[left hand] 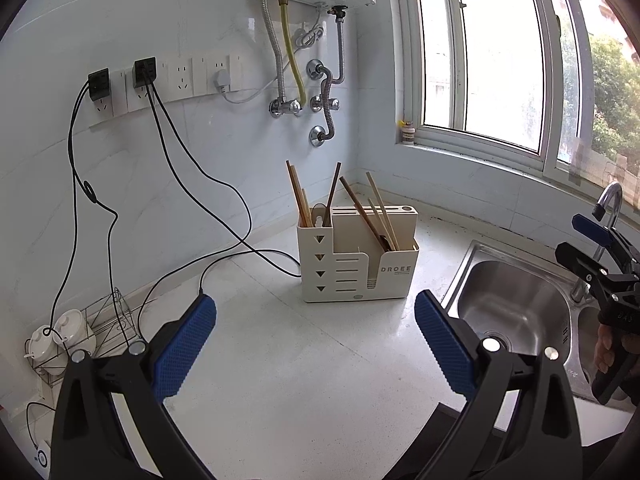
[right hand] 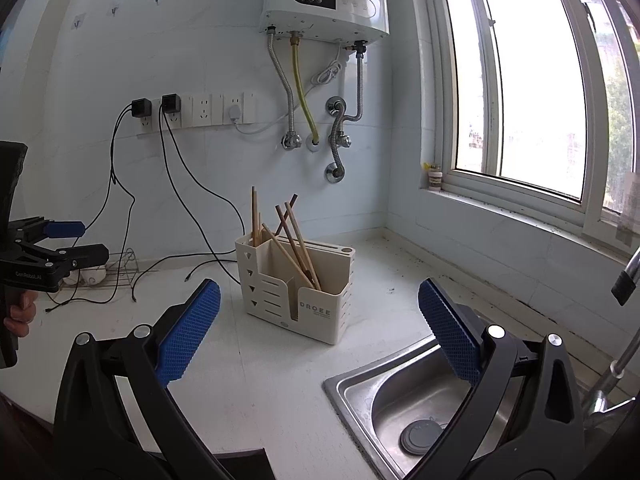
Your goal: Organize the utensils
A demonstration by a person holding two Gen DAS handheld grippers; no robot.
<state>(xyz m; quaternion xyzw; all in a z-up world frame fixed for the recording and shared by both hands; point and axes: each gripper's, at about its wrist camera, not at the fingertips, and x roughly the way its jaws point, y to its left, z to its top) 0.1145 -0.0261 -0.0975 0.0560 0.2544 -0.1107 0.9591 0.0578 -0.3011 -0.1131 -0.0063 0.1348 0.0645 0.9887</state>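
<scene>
Cream holder (left hand: 394, 276), tan chopsticks (left hand: 376, 210), blue knurled pads (left hand: 182, 354).

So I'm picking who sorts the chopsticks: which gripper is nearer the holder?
Hard to call. The left gripper faces the holder head-on; the right gripper sits toward the sink, with the holder ahead, slightly left. Both open, similarly far.

- Both views are brightly lit by daylight from the window (left hand: 500, 52), which is blown out to white.
- Straight edges are bowed by fisheye distortion; corners are vignetted black.
- Soft glare is seen on the counter (right hand: 280, 392).
</scene>
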